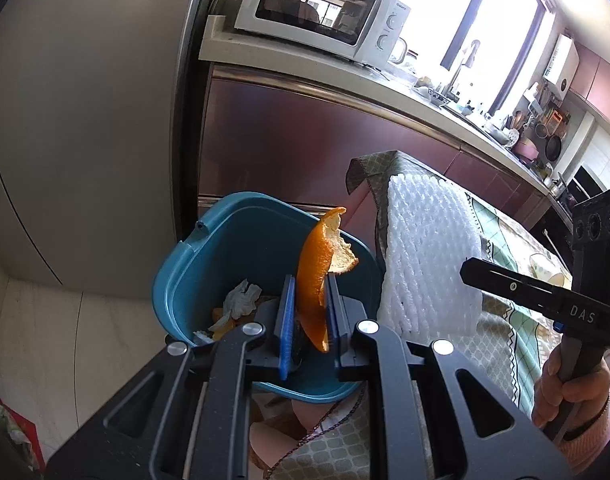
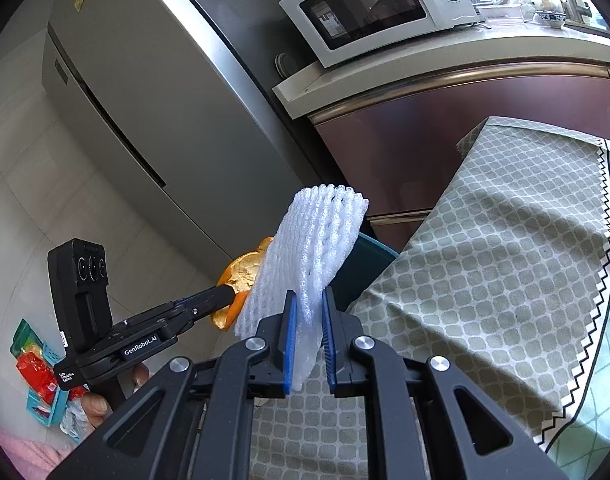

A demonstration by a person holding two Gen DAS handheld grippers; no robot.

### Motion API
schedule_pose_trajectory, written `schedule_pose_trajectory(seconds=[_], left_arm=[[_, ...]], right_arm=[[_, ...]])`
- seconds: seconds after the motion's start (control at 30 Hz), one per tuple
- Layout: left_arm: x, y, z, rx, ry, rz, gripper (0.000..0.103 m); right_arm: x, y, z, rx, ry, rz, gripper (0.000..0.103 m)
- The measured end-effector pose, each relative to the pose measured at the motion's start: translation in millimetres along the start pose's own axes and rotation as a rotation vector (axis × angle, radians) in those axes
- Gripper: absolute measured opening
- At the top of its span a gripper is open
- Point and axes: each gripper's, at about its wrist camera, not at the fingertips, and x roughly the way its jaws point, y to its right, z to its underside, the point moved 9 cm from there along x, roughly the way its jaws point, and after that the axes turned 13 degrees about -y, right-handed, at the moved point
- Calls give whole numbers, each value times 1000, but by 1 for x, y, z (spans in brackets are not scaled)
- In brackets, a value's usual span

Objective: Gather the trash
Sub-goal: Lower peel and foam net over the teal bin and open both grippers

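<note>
My left gripper point(image 1: 310, 280) is shut on an orange peel point(image 1: 319, 268) and holds it over the blue trash bin point(image 1: 225, 248), which stands on the floor beside the table. The bin holds crumpled tissue point(image 1: 241, 300) and peel scraps. My right gripper point(image 2: 307, 300) is shut on a white foam fruit net point(image 2: 309, 256) and holds it next to the bin's rim point(image 2: 369, 264), by the table corner. The net also shows in the left wrist view point(image 1: 429, 256), with the right gripper's body behind it. The left gripper and peel point(image 2: 237, 280) show at the left of the right wrist view.
The table with a green patterned cloth point(image 2: 505, 264) is on the right. A grey fridge point(image 2: 153, 100) stands at the left, a counter with a microwave point(image 1: 317, 8) behind. Colourful packaging point(image 2: 37, 376) lies on the tiled floor.
</note>
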Motion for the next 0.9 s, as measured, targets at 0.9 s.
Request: schedule_pose_trajectory(seconds=[0.9], left_arm=[[86, -24, -18, -48, -86, -61, 18]], right_arm=[[75, 4, -15, 17, -147, 80, 18]])
